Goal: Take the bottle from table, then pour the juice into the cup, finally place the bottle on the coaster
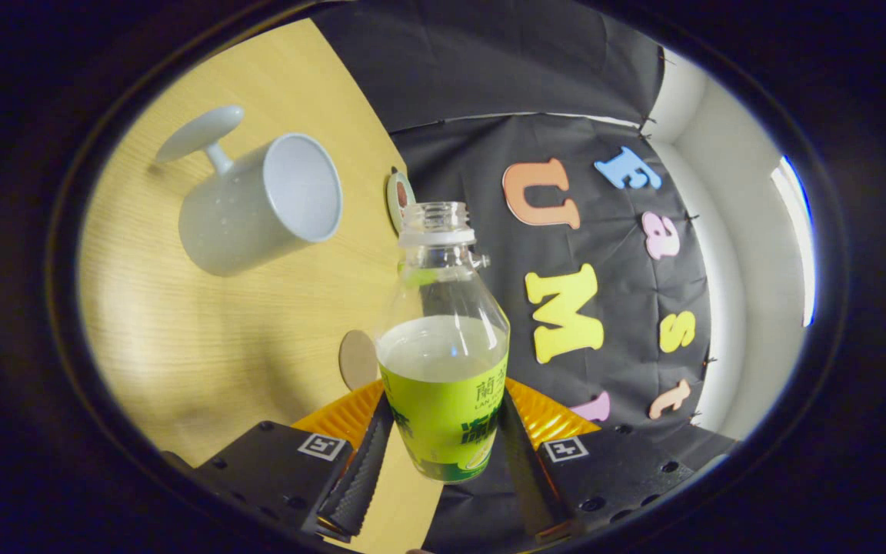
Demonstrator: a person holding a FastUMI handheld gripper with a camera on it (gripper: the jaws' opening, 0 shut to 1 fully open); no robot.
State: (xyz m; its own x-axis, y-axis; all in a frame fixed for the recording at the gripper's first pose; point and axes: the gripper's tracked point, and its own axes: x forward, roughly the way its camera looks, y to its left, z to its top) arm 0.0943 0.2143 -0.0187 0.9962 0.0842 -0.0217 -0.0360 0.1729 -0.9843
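Bottle in my tongs, both fingers pressed against its green label, one on each side, so I have it clamped low on the body. It is uncapped, the open neck pointing away from me, and pale juice fills it to just above the label; the clear upper part holds no liquid. The whole view is rolled over, so the table runs up one side and the booth wall stands on the other, with the bottle between them, off the wood.

Cup sits on the table well beyond the fingers and to the side of the bottle's neck, pale grey, its open mouth turned towards the bottle. I see nothing poured in it from here, though I only get part of the inside. Something pale and flat, a disc on a short stem, sticks out from its far side; I cannot tell whether it is a handle or a separate piece.

Coaster, a small brown round, lies flat on the table just beside the bottle's body, partly hidden behind it. Another small round thing stands near the table's edge, just behind the bottle's neck; too small for me to make out.
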